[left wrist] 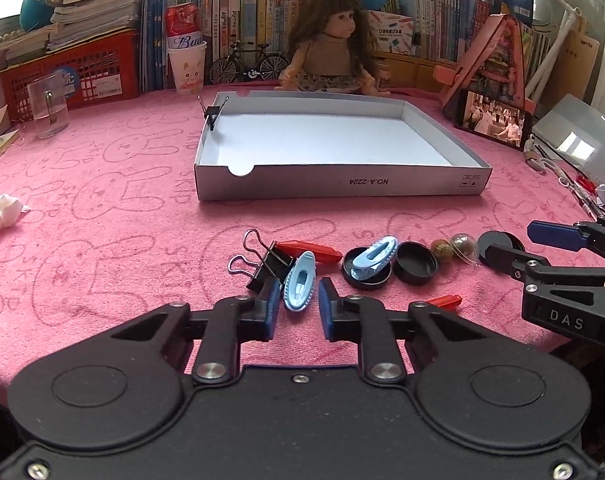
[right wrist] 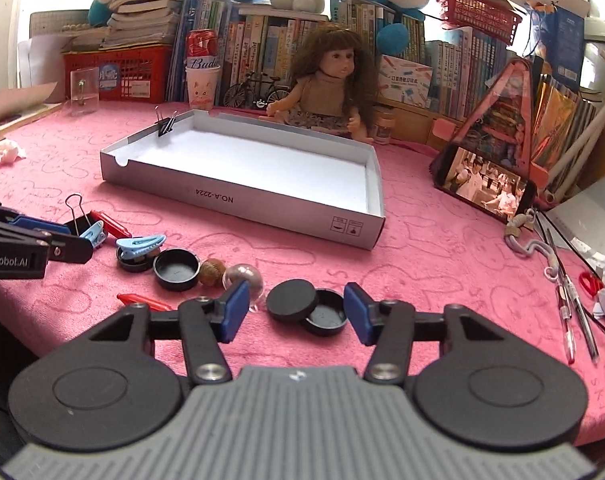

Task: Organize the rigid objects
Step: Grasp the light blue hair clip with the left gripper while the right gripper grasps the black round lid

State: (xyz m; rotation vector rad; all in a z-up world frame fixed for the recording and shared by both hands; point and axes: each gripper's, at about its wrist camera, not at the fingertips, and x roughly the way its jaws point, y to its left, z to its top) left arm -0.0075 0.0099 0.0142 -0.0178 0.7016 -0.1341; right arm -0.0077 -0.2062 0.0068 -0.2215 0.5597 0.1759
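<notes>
A shallow grey cardboard tray [left wrist: 334, 186] [right wrist: 238, 200] lies on the pink cloth, with a small black binder clip [left wrist: 211, 114] [right wrist: 164, 125] on its left wall. My left gripper [left wrist: 299, 307] is open, its tips on either side of a light blue plastic clip [left wrist: 300, 286]. A larger black binder clip [left wrist: 268, 266] and a red piece [left wrist: 314, 251] lie just beyond. My right gripper [right wrist: 296, 312] is open around two stacked black round lids [right wrist: 306, 306]. Another blue clip [left wrist: 373, 258] rests on a black lid, beside a further lid [left wrist: 416, 266].
A brown ball [right wrist: 211, 272] and a clear dome [right wrist: 242, 276] lie beside the lids. A doll [left wrist: 330, 48], books and red baskets line the back. A phone [right wrist: 484, 188] stands at the right, with pens [right wrist: 568, 312] near the right edge. A crumpled tissue [left wrist: 0, 210] lies at the left.
</notes>
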